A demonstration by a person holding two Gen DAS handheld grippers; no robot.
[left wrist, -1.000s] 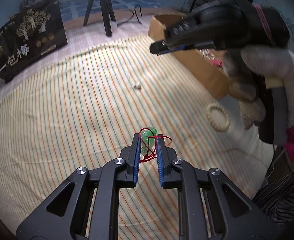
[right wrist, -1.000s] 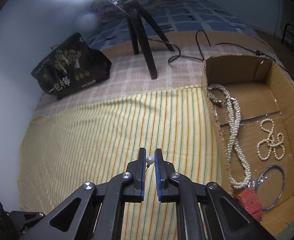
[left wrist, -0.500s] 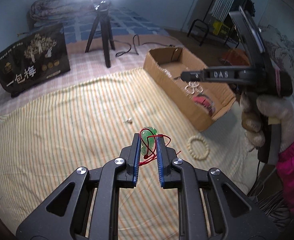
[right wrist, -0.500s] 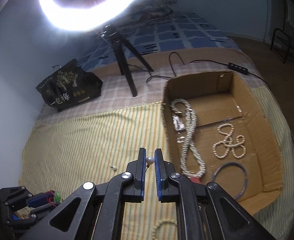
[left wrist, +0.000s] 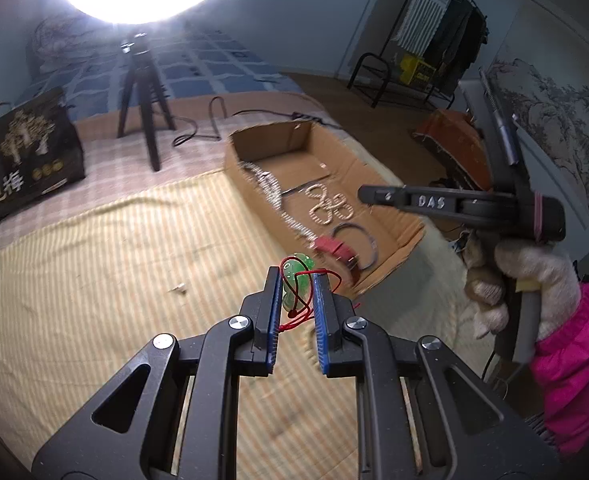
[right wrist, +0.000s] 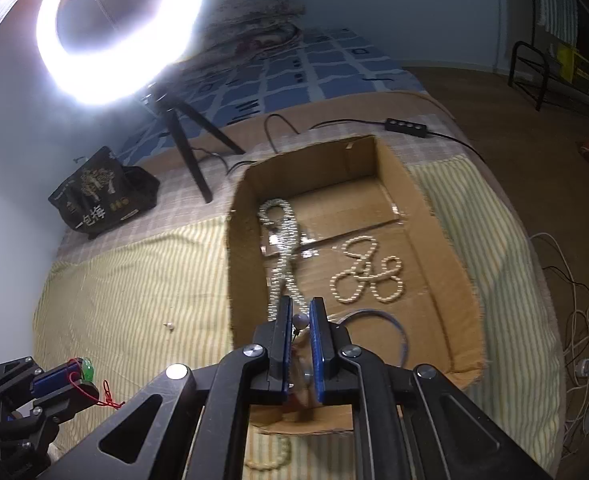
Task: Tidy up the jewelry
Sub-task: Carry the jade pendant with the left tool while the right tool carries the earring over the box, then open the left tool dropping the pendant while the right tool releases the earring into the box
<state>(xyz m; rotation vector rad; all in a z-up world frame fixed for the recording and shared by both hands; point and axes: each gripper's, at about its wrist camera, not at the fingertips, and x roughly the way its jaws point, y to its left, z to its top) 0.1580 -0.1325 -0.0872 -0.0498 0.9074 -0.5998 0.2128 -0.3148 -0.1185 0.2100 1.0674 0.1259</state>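
Observation:
My left gripper [left wrist: 296, 280] is shut on a green bead bracelet with a red cord [left wrist: 296, 286], held above the striped cloth near the box's front corner; it also shows in the right wrist view [right wrist: 79, 372]. My right gripper [right wrist: 300, 312] is shut on a small pearl earring [right wrist: 300, 319] and hangs over the near part of the cardboard box [right wrist: 434, 216]. The box holds a long pearl necklace [right wrist: 284, 240], a looped pearl strand [right wrist: 366, 276] and a blue bangle [right wrist: 394, 330]. A second small earring [right wrist: 169, 325] lies on the cloth left of the box.
A cream bead bracelet [right wrist: 270, 462] lies on the striped cloth [right wrist: 126, 280] at the front. A ring light on a tripod [right wrist: 186, 148] and a black bag [right wrist: 102, 196] stand behind the cloth. A cable with a switch [right wrist: 406, 126] runs behind the box.
Both grippers have risen and moved right toward the box. My right gripper now hangs over the box's near part with the earring. The left still holds the green bracelet.

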